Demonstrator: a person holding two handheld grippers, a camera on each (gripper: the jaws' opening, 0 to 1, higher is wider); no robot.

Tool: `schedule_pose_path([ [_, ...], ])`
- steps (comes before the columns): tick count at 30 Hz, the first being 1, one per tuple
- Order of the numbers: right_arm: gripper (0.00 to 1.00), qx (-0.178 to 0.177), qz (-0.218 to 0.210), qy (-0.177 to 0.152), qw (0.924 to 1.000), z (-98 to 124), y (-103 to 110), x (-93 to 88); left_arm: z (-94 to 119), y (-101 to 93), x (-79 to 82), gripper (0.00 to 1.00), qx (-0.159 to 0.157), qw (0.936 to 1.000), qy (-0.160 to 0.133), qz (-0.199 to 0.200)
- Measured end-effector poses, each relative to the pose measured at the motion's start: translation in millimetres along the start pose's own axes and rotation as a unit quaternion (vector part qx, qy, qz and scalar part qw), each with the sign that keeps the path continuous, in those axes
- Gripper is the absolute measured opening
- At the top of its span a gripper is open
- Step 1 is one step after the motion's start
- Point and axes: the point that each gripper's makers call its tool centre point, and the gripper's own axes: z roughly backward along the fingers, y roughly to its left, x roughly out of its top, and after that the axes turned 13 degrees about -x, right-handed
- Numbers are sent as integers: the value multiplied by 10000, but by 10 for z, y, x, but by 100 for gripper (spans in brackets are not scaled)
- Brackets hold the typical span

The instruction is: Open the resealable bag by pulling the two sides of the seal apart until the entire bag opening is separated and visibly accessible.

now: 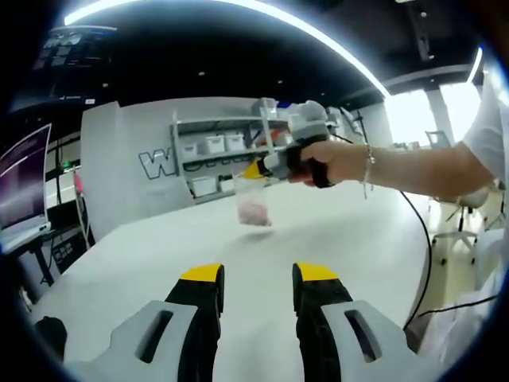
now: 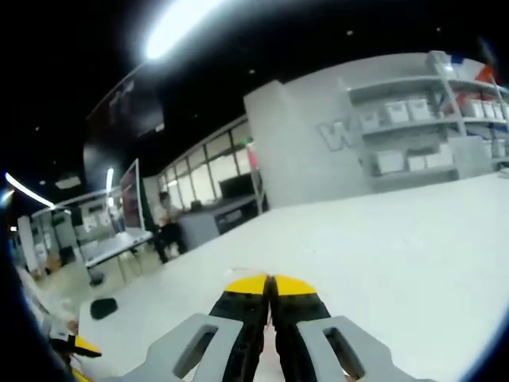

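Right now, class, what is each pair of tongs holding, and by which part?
The right tongs hold the bag by its top edge, lifted above the table. The left tongs are open, holding nothing.

Bright overhead strip lights (image 1: 238,8), glaring windows (image 1: 433,111), soft fisheye-warped edges.

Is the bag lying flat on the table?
No, the bag hangs in the air from the right gripper, lifted above the white table.
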Motion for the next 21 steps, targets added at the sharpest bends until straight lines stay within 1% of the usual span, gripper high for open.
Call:
schedule_pose_path([
  [7, 0, -28, -69, 62, 10000, -59, -7, -27, -5, 8, 18, 33, -5, 10000, -12, -13],
  [15, 0, -119, -106, 99, 9998, -158, -48, -15, -4, 27, 37, 33, -1, 10000, -36, -21],
  [21, 0, -158, -109, 141, 9997, -204, -50, -43, 11, 43, 3, 33, 18, 10000, -29, 12],
])
